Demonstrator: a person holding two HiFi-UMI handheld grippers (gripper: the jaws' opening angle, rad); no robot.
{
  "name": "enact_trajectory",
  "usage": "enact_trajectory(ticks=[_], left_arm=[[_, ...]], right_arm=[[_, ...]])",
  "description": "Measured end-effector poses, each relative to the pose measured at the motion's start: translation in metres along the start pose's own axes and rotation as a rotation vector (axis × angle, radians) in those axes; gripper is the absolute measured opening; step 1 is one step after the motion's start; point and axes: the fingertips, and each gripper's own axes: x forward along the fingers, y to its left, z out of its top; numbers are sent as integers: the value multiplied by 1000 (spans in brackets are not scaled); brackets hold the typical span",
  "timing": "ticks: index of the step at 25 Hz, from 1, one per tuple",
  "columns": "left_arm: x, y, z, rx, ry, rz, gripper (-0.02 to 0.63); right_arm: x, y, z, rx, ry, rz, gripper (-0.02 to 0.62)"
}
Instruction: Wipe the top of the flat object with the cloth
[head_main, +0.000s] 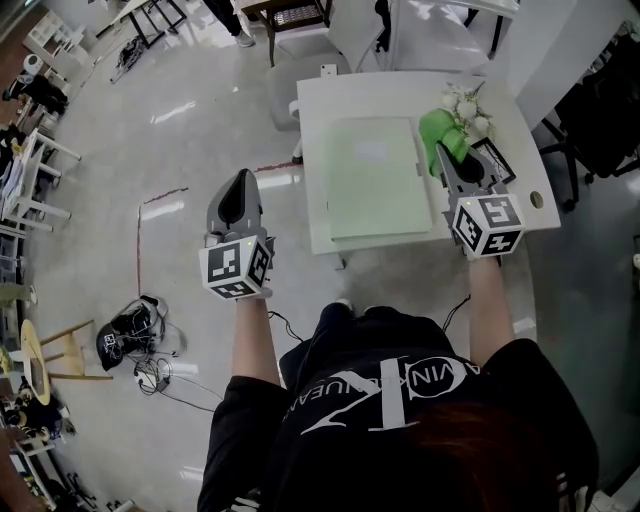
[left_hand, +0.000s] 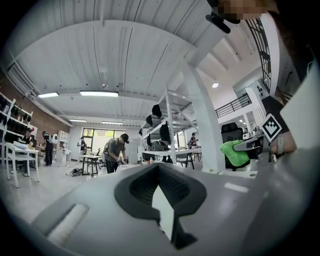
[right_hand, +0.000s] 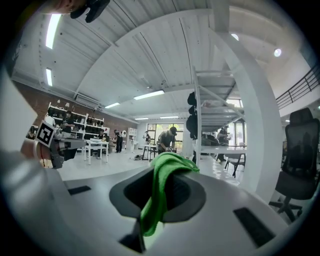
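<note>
Up at the right of the head view, the right gripper has its jaws pinched on the green cloth. The cloth is bunched over the bench's right side, just beside the pale flat object and not on it yet. Looks like the cloth comes in from the side to start wiping. The flat object's near edge sits close to the bench edge, so there's little run-off on strokes that way. The left gripper hangs over the floor at frame centre-left, well clear.

Left gripper view: jaws together, nothing between them, probably just parked.

Right gripper view: jaws clamp a fold, and the loose tail drapes toward the camera, likely enough slack to wipe with.
</note>
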Motion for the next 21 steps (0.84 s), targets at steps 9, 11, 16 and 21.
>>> enact_trajectory(ticks=[9,11,16,21], left_arm=[[6,9,-1,-3,3,-2,11],[7,11,-2,-2,4,-4,11],[11,14,-3,1,7,-8,11],[17,19,-5,5,3,-5,10]], right_arm=[[7,1,5,11,-12,-6,46],[8,1,4,14,-12,-9,46],[11,2,4,21,-11,-15,46],[15,0,4,27,-11,-18,46]])
